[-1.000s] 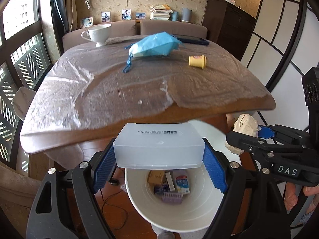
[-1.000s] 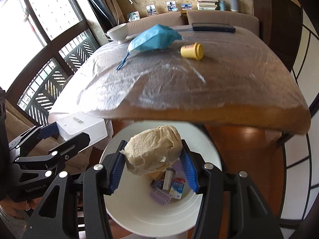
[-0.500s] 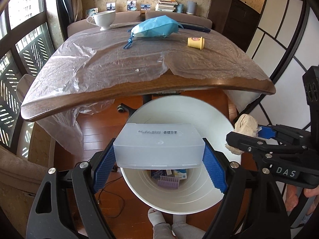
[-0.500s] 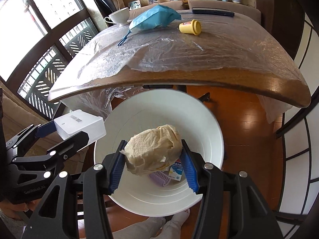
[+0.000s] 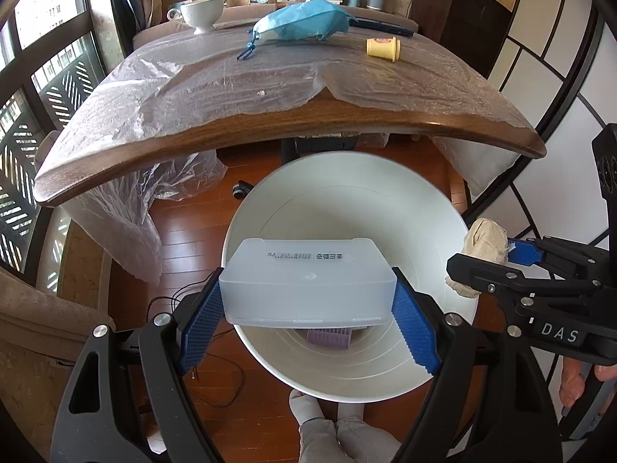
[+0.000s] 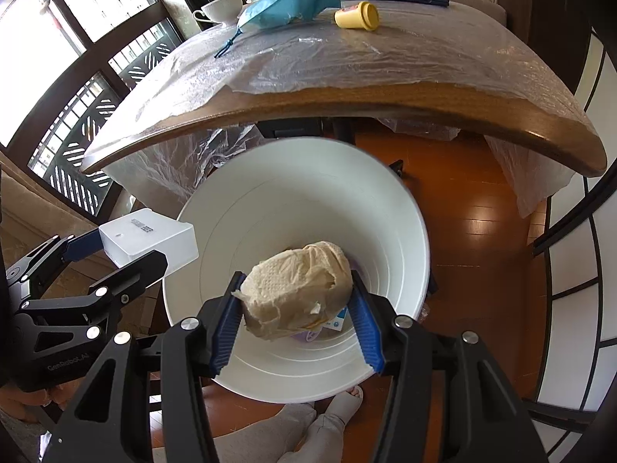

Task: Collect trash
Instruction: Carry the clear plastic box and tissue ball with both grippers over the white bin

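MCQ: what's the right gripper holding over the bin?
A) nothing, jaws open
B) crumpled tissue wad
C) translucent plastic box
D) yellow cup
B: the right gripper is shut on the tissue wad above the white bin; the box sits in the left gripper, and the yellow cup is on the table.

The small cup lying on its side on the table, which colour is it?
The small cup is yellow; the right wrist view shows it best.

Plastic-covered wooden table [image 5: 293,123] on reddish wood floor [image 6: 474,208], latticed windows [image 5: 42,88], dark cabinet [image 5: 455,11] behind.
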`<action>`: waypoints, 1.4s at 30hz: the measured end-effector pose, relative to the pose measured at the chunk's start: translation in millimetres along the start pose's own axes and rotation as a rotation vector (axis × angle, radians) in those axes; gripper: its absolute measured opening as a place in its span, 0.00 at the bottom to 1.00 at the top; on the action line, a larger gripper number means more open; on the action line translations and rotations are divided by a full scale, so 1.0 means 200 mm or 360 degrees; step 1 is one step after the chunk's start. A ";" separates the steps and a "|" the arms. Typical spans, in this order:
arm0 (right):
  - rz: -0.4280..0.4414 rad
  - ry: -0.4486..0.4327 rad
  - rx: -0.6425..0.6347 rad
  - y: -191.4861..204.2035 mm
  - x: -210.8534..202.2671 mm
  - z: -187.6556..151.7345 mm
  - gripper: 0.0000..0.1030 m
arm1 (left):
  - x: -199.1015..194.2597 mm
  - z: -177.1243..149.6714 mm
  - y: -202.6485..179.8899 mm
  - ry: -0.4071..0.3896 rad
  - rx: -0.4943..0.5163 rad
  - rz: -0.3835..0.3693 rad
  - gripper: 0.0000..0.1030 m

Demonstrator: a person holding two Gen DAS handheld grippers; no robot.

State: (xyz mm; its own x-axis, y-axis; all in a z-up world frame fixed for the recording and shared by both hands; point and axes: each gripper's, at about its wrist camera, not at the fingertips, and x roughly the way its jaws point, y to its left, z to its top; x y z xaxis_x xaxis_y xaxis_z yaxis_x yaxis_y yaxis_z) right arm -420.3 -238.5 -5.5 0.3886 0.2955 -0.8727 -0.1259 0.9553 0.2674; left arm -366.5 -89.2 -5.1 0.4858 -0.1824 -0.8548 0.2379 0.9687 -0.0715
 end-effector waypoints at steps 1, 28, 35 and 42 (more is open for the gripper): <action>-0.0003 0.0006 -0.0002 0.00 0.01 0.00 0.50 | 0.01 0.00 0.00 0.0008 -0.0004 0.0000 0.80; -0.0047 0.0093 0.0017 -0.04 0.16 0.00 0.50 | 0.13 -0.02 0.02 0.0119 0.0003 0.0041 0.80; -0.0049 0.0111 0.0014 -0.03 0.18 -0.01 0.50 | 0.16 -0.02 0.02 0.0143 0.0022 0.0045 0.80; -0.0060 0.0135 0.0018 -0.03 0.20 -0.02 0.50 | 0.18 -0.03 0.03 0.0162 0.0021 0.0046 0.80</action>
State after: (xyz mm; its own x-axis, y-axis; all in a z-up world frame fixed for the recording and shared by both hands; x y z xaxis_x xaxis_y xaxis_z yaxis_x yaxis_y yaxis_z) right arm -407.2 -233.1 -42.6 0.3141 0.2581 -0.9136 -0.1022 0.9659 0.2378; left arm -353.5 -88.9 -39.1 0.4049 -0.1354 -0.9043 0.2361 0.9709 -0.0396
